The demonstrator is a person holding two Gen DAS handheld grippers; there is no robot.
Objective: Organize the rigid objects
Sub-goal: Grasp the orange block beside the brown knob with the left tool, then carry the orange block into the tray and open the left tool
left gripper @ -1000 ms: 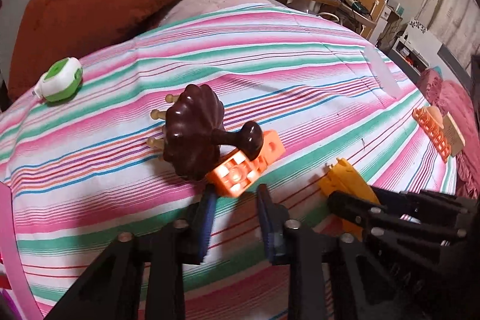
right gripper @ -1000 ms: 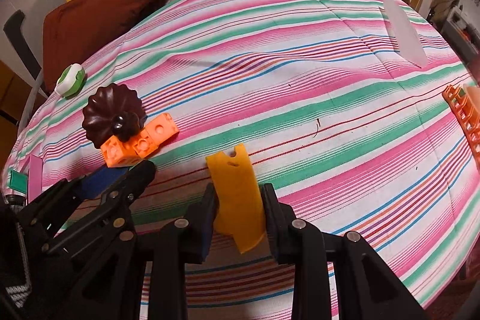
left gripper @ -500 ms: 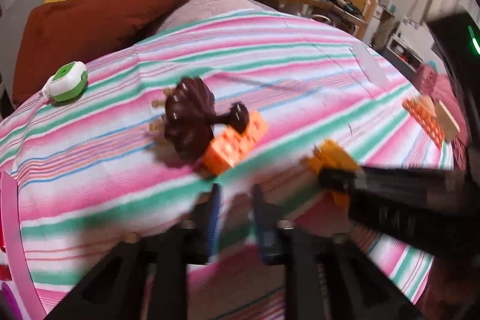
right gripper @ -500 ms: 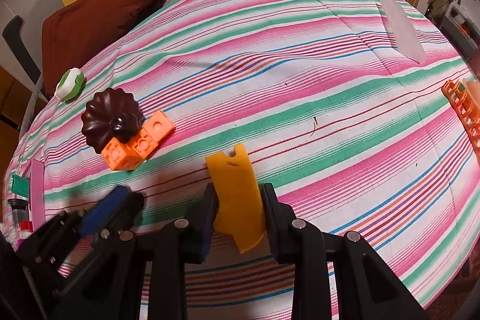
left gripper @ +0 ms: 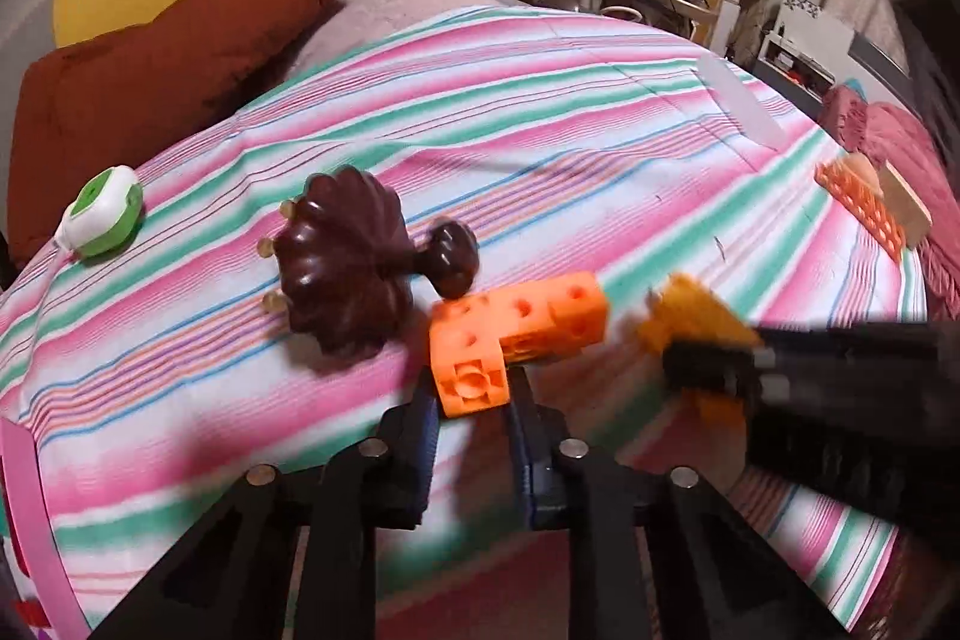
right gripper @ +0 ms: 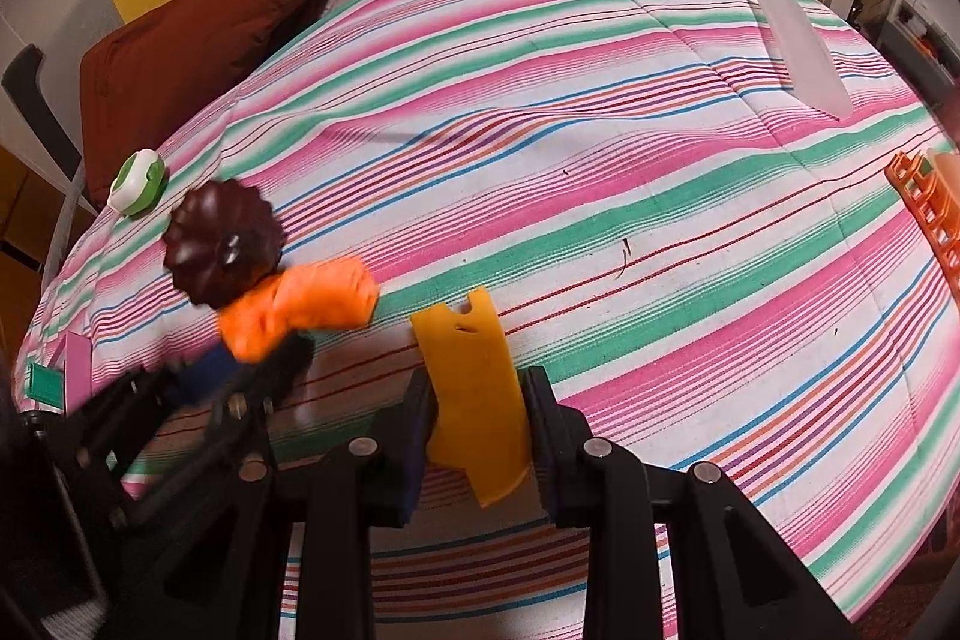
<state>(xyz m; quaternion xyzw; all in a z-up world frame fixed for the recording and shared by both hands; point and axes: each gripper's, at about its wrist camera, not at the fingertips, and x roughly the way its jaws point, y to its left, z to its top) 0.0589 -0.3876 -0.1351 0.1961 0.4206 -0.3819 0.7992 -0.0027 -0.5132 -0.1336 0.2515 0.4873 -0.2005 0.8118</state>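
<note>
Left hand-held gripper point(left gripper: 471, 403) has just been closing and its pads now pinch the near end of the orange L-shaped block point(left gripper: 519, 334), which sits on the striped bedspread point(left gripper: 540, 148) w/ its long arm running off to the right. Taking that block as the landmark: the dark brown fluted knob piece point(left gripper: 345, 259) lies just to its left, tipped on its side, small round handle end almost touching the block's top edge (contact can't be told, view is blurred). Further left of the block, near the bed edge, is a green-and-white round gadget point(left gripper: 102, 211) w/ a white cord. Right of the block, close by, the right hand-held gripper point(right gripper: 477, 418) is clamped on a flat yellow-orange plastic piece point(right gripper: 474, 388), pads pressed on both its side edges, notched end pointing away from the camera. Well to the right of the block, at the far bed edge, an orange grid-like piece point(left gripper: 861, 208) lies beside a tan wooden block point(left gripper: 906, 205). Beyond the block, toward the far right corner of the bedspread, a pale translucent strip point(right gripper: 801, 49) lies flat. Behind it all, a rust-red pillow point(left gripper: 174, 40) at the head of the bed
</note>
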